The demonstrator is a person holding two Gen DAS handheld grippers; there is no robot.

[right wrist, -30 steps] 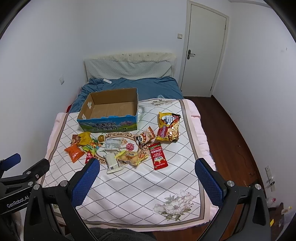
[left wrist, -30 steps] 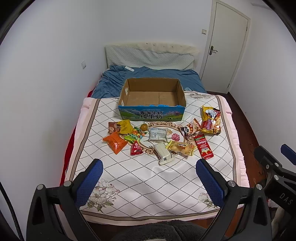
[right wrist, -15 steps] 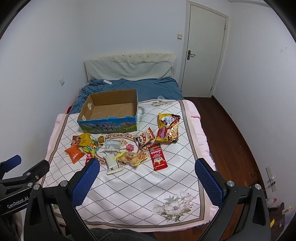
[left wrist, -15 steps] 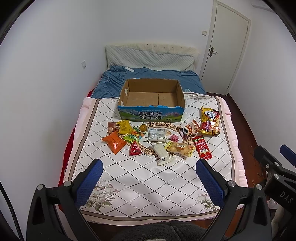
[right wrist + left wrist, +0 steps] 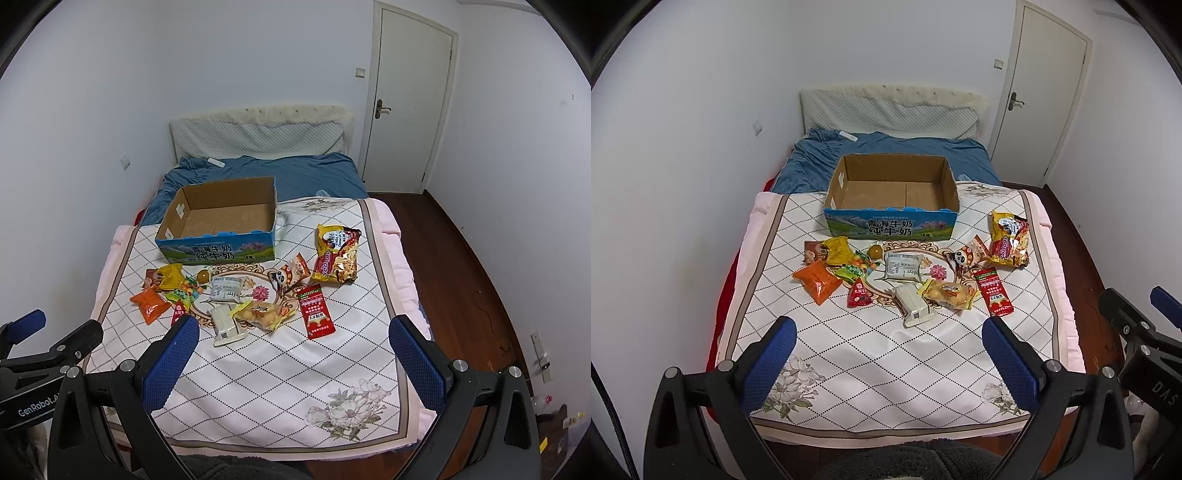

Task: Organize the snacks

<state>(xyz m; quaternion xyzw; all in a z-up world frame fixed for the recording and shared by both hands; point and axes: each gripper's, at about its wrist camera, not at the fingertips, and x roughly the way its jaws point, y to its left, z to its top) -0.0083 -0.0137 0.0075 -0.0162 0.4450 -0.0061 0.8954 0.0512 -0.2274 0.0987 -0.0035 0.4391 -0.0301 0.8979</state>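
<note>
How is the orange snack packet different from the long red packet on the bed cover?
The orange snack packet is puffy and squarish; the long red packet is flat and narrow. The orange packet lies at the left end of the snack group, while the red packet lies toward the right end. Both lie on the bed cover, outside the cardboard box, and no gripper touches them.

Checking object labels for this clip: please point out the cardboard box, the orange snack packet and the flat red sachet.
cardboard box (image 5: 892,226): left wrist view, on its printed front wall.
orange snack packet (image 5: 817,281): left wrist view, middle of the packet.
flat red sachet (image 5: 315,311): right wrist view, middle of its face.
</note>
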